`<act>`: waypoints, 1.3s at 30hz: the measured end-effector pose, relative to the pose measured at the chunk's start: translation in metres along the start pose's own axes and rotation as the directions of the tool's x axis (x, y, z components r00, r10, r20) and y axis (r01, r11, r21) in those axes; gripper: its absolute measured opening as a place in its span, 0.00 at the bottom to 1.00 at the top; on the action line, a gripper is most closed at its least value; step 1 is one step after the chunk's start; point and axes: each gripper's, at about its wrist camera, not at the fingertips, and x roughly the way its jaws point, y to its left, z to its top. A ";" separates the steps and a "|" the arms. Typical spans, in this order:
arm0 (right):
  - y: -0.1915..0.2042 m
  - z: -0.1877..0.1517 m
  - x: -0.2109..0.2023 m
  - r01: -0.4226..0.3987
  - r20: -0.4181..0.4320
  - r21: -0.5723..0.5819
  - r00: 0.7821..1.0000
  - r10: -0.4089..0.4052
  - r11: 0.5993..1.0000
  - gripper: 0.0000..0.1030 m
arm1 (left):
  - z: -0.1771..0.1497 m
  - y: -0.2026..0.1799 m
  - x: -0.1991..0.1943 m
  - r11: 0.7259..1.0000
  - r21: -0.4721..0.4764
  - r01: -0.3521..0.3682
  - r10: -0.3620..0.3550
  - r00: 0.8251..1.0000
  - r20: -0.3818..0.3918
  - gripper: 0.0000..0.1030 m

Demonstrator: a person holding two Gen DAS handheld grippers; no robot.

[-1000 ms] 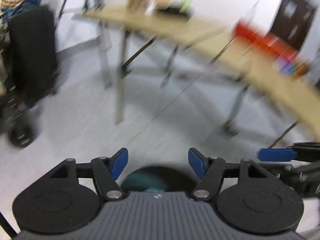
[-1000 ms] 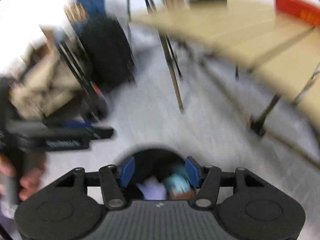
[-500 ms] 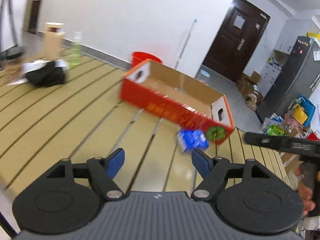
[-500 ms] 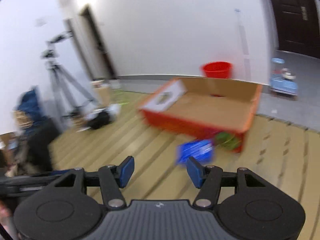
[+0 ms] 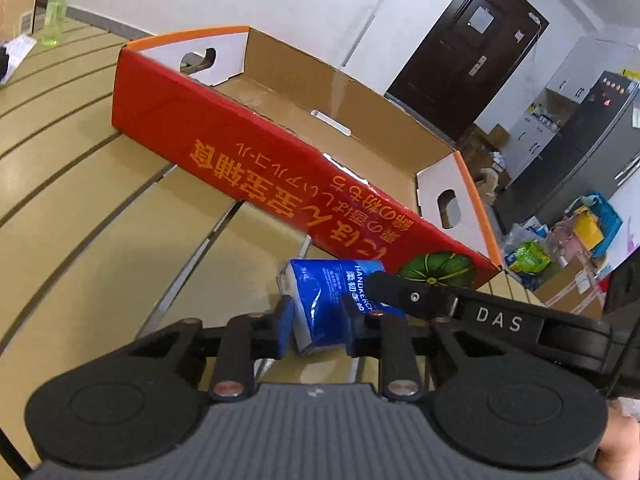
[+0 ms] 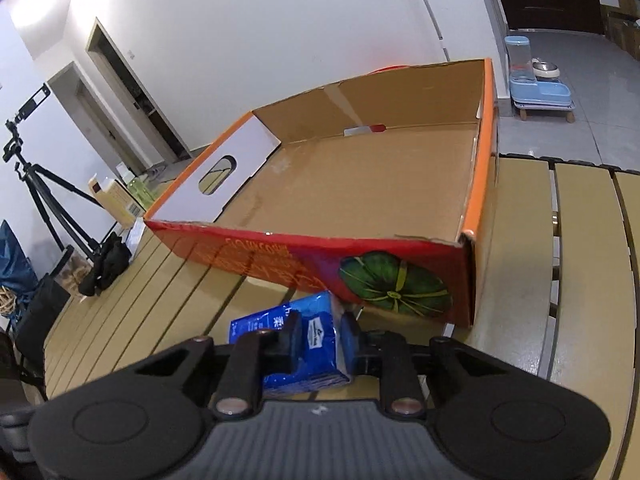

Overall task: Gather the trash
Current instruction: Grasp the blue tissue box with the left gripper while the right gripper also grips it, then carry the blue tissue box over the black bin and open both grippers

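Note:
A blue tissue packet (image 5: 326,304) lies on the slatted wooden table (image 5: 100,200), right in front of a red and orange cardboard box (image 5: 256,168). My left gripper (image 5: 320,328) is shut on the packet. My right gripper (image 6: 320,338) is shut on the same packet (image 6: 316,344), gripping its other end. One finger of the right gripper reaches over the packet in the left wrist view (image 5: 404,298). The box (image 6: 360,192) is open on top and looks empty inside.
A green bottle (image 5: 54,16) stands at the table's far left. A tripod (image 6: 36,188), a black bag (image 6: 106,264) and a carton (image 6: 114,196) are to the left. A dark door (image 5: 460,52), a fridge and bags are to the right.
Both grippers swung up from the floor and a bin to the table, moved in on the blue packet, and closed on it.

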 end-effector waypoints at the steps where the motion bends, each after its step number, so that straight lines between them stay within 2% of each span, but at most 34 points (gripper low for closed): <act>1: 0.000 0.001 0.000 0.001 0.000 0.001 1.000 -0.001 1.000 0.17 | 0.000 -0.001 0.000 1.000 0.008 -0.003 0.003 1.000 -0.001 0.23; 4: 0.004 -0.002 -0.006 -0.007 -0.005 0.003 1.000 0.007 1.000 0.15 | -0.002 -0.001 -0.009 1.000 -0.012 -0.019 0.019 1.000 0.010 0.22; 7: 0.024 -0.010 -0.023 -0.037 0.005 -0.017 0.999 0.037 0.999 0.15 | -0.004 0.001 -0.039 1.000 0.001 -0.031 0.031 0.999 0.044 0.22; 10: 0.061 -0.021 -0.040 -0.100 0.006 -0.040 0.995 0.100 0.994 0.15 | -0.009 0.015 -0.093 0.998 -0.008 -0.056 0.057 0.994 0.097 0.22; 12: 0.097 -0.033 -0.052 -0.151 0.000 -0.073 0.988 0.151 0.986 0.15 | -0.014 0.025 -0.133 0.995 -0.001 -0.104 0.103 0.984 0.143 0.22; 14: 0.136 -0.055 -0.071 -0.200 0.007 -0.111 0.979 0.202 0.974 0.15 | -0.027 0.041 -0.188 0.990 -0.019 -0.139 0.140 0.973 0.185 0.22; 19: 0.222 -0.126 -0.108 -0.355 -0.050 -0.140 0.935 0.352 0.924 0.15 | -0.083 0.080 -0.307 0.969 -0.020 -0.247 0.244 0.940 0.238 0.22; 23: 0.269 -0.201 -0.128 -0.395 -0.104 -0.176 0.918 0.382 0.902 0.15 | -0.148 0.115 -0.372 0.954 -0.099 -0.282 0.298 0.925 0.237 0.22; 25: 0.283 -0.239 -0.129 -0.391 -0.146 -0.192 0.918 0.368 0.900 0.15 | -0.185 0.133 -0.386 0.947 -0.129 -0.295 0.317 0.923 0.220 0.22; 27: 0.291 -0.273 -0.127 -0.374 -0.188 -0.202 0.922 0.339 0.905 0.15 | -0.219 0.152 -0.391 0.944 -0.168 -0.284 0.312 0.934 0.173 0.22; 31: 0.292 -0.324 -0.114 -0.346 -0.279 -0.197 0.917 0.286 0.917 0.15 | -0.265 0.182 -0.386 0.938 -0.230 -0.259 0.286 0.954 0.090 0.22; 35: 0.291 -0.352 -0.099 -0.320 -0.333 -0.190 0.910 0.246 0.928 0.15 | -0.288 0.204 -0.376 0.930 -0.260 -0.260 0.273 0.962 0.016 0.22; 37: 0.288 -0.357 -0.088 -0.300 -0.336 -0.186 0.914 0.226 0.936 0.18 | -0.289 0.214 -0.366 0.929 -0.278 -0.243 0.248 0.969 -0.018 0.24; 39: 0.284 -0.358 -0.076 -0.288 -0.350 -0.176 0.912 0.214 0.941 0.20 | -0.286 0.223 -0.352 0.925 -0.285 -0.250 0.245 0.968 -0.054 0.24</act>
